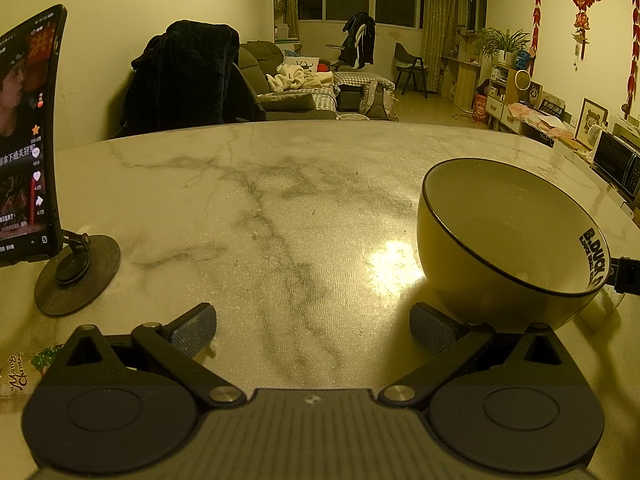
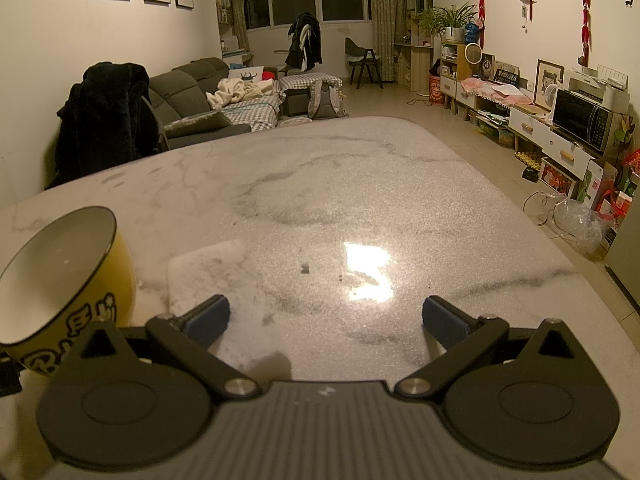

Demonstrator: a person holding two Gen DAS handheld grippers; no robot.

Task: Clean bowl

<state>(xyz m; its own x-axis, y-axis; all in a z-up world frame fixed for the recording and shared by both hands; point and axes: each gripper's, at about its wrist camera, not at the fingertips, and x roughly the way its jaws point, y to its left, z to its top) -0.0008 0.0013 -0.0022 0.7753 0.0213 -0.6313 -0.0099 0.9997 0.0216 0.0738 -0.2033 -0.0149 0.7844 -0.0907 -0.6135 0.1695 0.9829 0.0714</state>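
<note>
At the near edge of the marble table (image 1: 248, 216), the left tool (image 1: 314, 326) is spread wide and released, its blue-padded fingers (image 1: 196, 326) low over the bare stone with nothing between them. At its four o'clock sits the bowl (image 1: 508, 240), yellow outside with a pale inside, a dark rim and black lettering; it looks tilted in this fisheye view, and its lower wall is just beside the right-hand finger, though contact cannot be told. The right tool (image 2: 326, 320) is likewise released and empty, with the bowl (image 2: 68, 284) at its nine o'clock. A pale flat cloth (image 2: 208, 276) lies on the table at about eleven o'clock, just ahead of its left finger. Farther out, at ten o'clock from the left tool, a lit phone (image 1: 28, 136) stands upright on a round stand (image 1: 76, 276). Beyond the table's far edge are a dark coat (image 2: 104, 120) and a sofa (image 2: 192, 88).
</note>
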